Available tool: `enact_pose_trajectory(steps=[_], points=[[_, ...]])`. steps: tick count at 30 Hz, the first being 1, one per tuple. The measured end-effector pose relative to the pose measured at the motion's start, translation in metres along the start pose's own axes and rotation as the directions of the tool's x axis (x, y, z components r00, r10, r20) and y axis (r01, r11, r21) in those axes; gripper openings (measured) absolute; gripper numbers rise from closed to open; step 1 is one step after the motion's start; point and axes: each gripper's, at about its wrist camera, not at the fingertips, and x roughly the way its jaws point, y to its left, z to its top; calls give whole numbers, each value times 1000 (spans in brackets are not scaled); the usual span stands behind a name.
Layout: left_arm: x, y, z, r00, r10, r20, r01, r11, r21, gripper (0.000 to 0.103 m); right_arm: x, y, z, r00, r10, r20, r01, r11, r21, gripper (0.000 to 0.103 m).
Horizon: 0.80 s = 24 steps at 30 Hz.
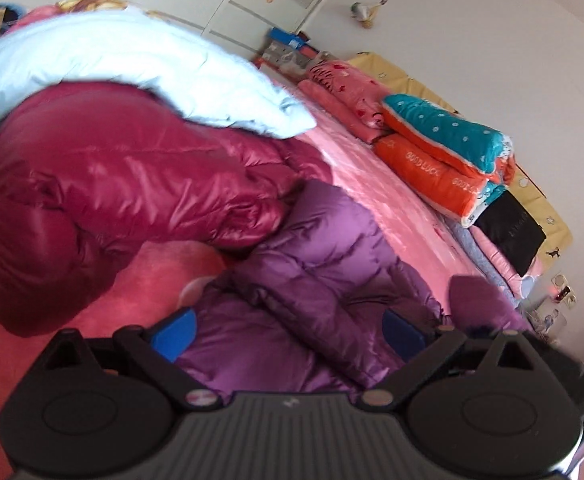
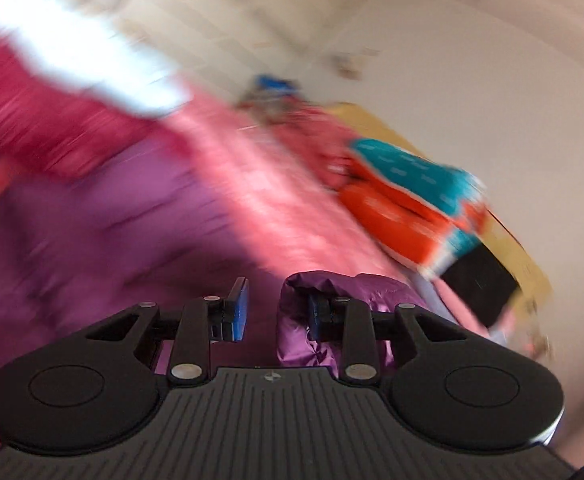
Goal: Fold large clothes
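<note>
The left tongs (image 1: 288,330) gape wide over the purple jacket (image 1: 324,264). The right tongs (image 2: 278,312) carry a fold of it draped over one pad; whether they pinch it is unclear.

Left gripper (image 1: 288,332): jaws spread wide, blue pads well apart, angled downward. Right gripper (image 2: 278,312): jaws narrow; right pad apparently wrapped in purple fabric; view blurred.

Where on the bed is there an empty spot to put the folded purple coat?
The clearest bare patch is the pink sheet, a strip between the purple coat and the folded blankets. A smaller bare bit lies between the red coat and the left gripper. It is crowded where the white coat lies on the red coat, and along the blankets.
</note>
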Motion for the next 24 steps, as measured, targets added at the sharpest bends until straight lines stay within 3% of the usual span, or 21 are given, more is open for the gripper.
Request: enact_pose_trajectory(steps=[2,4,6,8,11,15,24], points=[[3,2,0,1000,1,-9,-1,1000,-6,99,0,25,-5,999,36,-25,-38,994,-101,38],[4,4,-1,1000,-6,-13,6,1000,-3,99,-8,39,-3,998,61,-32,-66,986,-156,51],[6,5,-2,1000,-11,-17,11,1000,4,99,-11,40,-3,996,77,-41,-82,986,-145,79],[7,5,-4,1000,-9,-22,9,1000,20,99,-23,37,-5,995,78,-54,-82,993,-90,87],[6,3,-7,1000,-13,-18,14,999,46,99,-19,23,-5,994,81,-67,-79,996,35,89],[6,-1,-9,1000,-11,-8,11,996,86,99,-53,32,-32,994,94,-63,-82,983,167,99],[10,-3,-12,1000,-7,-17,8,995,102,99,-71,36,-51,990,125,-70,-101,955,280,100]])
